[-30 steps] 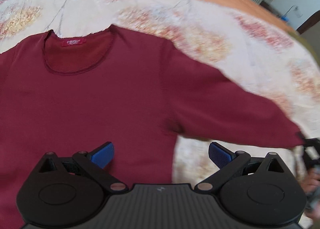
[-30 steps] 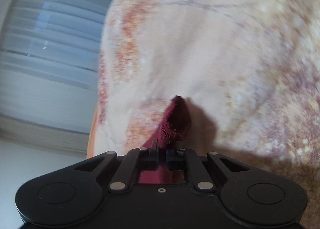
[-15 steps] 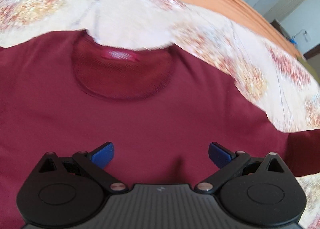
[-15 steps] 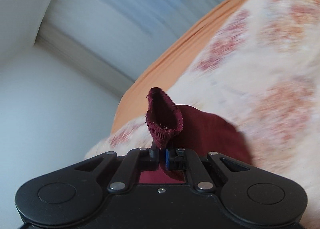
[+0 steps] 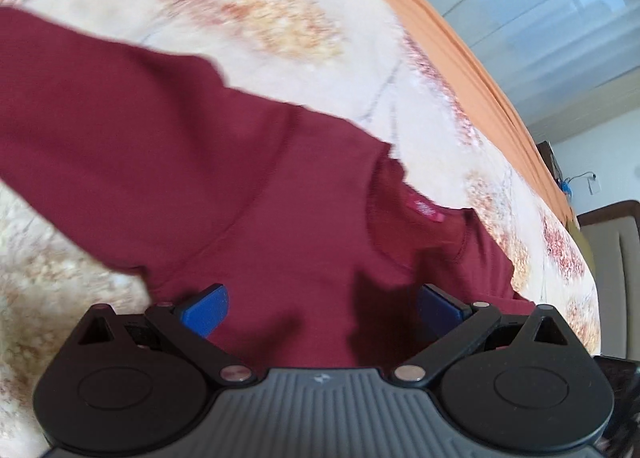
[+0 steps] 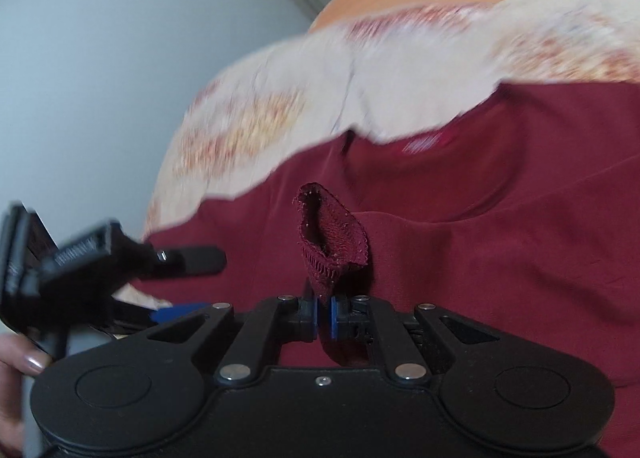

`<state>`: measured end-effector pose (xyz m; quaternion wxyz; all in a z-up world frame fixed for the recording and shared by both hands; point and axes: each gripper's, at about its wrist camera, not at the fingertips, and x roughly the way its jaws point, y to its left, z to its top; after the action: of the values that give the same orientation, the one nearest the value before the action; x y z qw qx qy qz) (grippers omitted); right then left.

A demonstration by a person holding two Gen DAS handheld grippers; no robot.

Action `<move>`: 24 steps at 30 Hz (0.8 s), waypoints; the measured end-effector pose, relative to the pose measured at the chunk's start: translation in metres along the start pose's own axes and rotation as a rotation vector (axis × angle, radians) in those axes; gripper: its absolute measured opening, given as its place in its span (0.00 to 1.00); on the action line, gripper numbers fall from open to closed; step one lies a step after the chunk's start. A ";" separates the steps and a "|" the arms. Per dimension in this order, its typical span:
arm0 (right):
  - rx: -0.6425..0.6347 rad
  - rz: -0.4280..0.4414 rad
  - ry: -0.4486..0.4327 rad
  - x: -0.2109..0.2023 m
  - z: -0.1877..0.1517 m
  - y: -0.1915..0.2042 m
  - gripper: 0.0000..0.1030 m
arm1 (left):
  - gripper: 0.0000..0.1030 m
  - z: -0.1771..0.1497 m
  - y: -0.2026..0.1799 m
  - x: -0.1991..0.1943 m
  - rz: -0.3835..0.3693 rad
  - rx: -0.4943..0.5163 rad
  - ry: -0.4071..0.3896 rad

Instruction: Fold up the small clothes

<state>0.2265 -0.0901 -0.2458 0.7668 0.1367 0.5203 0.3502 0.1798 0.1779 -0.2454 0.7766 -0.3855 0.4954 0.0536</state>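
We see the right gripper (image 6: 324, 316) clenched on the cuff (image 6: 330, 236) of a dark red sweater (image 6: 500, 258); the blue pads pinch the ribbed edge, and the open mouth of the cuff stands up just past them; beyond it the body of the sweater lies spread on a bedspread (image 6: 288, 98) with orange and red blotches, the neckline and its red label (image 6: 424, 144) toward the top; at the left edge of this view the left gripper (image 6: 176, 282) comes in blurred, one black finger over the sweater, with a fingertip of the person's hand (image 6: 24, 362) beside its handle.

From the left wrist view, we see the left gripper (image 5: 320, 308) released, its blue pads (image 5: 206, 314) wide apart with nothing between them; it hangs over the chest of the sweater (image 5: 240, 186), whether touching the cloth we cannot tell; the collar and label (image 5: 426, 210) sit just beyond the right pad; one sleeve (image 5: 80, 106) stretches off to the left over the bedspread (image 5: 280, 10); an orange sheet (image 5: 460, 58) borders the far side; pale curtains (image 5: 540, 10) hang behind it.
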 end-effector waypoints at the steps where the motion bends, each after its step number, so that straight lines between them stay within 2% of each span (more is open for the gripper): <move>1: -0.019 -0.014 0.018 0.011 -0.004 0.005 0.13 | 0.99 0.000 0.005 0.002 -0.009 -0.004 0.007; 3: -0.047 -0.030 0.060 0.019 -0.014 0.010 0.22 | 0.99 0.001 0.007 0.007 -0.025 -0.001 0.024; 5: -0.068 -0.020 0.072 0.011 -0.019 0.011 0.23 | 0.99 -0.001 0.005 0.015 -0.051 0.021 0.039; 7: -0.081 -0.014 0.057 -0.014 -0.023 0.007 0.30 | 0.99 -0.002 -0.003 0.025 -0.090 0.059 0.051; 11: -0.071 -0.058 0.024 -0.082 -0.038 -0.022 0.33 | 0.91 -0.011 -0.019 0.045 -0.131 0.112 0.073; 13: -0.046 -0.095 0.016 -0.115 -0.049 -0.039 0.35 | 0.85 -0.015 -0.023 0.058 -0.112 0.133 0.081; 16: -0.023 -0.152 0.013 -0.154 -0.064 -0.058 0.35 | 0.80 -0.021 -0.029 0.068 -0.029 0.176 0.079; 18: -0.001 -0.177 0.007 -0.175 -0.071 -0.066 0.35 | 0.75 -0.024 -0.028 0.069 -0.004 0.186 0.071; 19: 0.016 -0.183 0.003 -0.183 -0.074 -0.069 0.35 | 0.72 -0.023 -0.027 0.070 -0.006 0.178 0.070; 22: 0.060 -0.185 -0.010 -0.199 -0.082 -0.075 0.35 | 0.52 -0.021 -0.012 0.063 0.016 0.128 0.059; 24: 0.070 -0.179 -0.019 -0.203 -0.083 -0.075 0.35 | 0.52 -0.024 -0.003 0.056 0.014 0.104 0.037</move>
<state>0.1381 -0.2945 -0.1812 0.7947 0.1195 0.5350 0.2605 0.1921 0.1436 -0.2937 0.7859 -0.3422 0.5144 0.0263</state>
